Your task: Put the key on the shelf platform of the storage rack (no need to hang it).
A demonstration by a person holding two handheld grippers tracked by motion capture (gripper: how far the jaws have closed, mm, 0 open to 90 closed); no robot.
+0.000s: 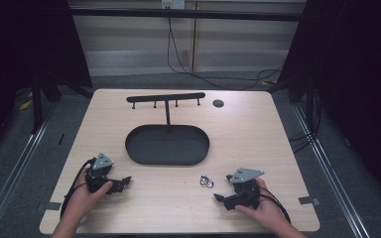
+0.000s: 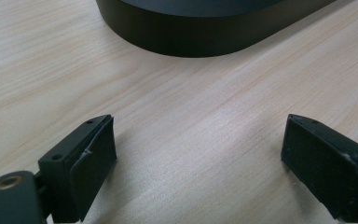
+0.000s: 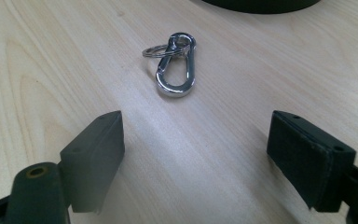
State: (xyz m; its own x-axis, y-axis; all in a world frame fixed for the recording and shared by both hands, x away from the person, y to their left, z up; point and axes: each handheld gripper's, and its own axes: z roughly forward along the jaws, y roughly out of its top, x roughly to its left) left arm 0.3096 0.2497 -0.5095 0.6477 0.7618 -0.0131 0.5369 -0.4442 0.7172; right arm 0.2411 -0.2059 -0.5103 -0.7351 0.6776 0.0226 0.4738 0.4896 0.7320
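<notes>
Eyeing the small shiny steel snap hook with its key ring (image 3: pixel 175 65), upper centre: light, stiff, slippery. My right fingers (image 3: pixel 214 158) gape empty; I'd pinch its long sides. My left fingers (image 2: pixel 205 163) gape too.

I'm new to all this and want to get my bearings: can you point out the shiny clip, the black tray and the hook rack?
carabiner with key ring (image 3: pixel 175 70): right gripper view, on the clip's silver body.
black oval tray (image 1: pixel 131 148): high view, on its left rim.
hook rack (image 1: pixel 166 97): high view, on the top bar.

Legible text, labels, brands, numbers, signs: none on any surface in the high view or either gripper view.
</notes>
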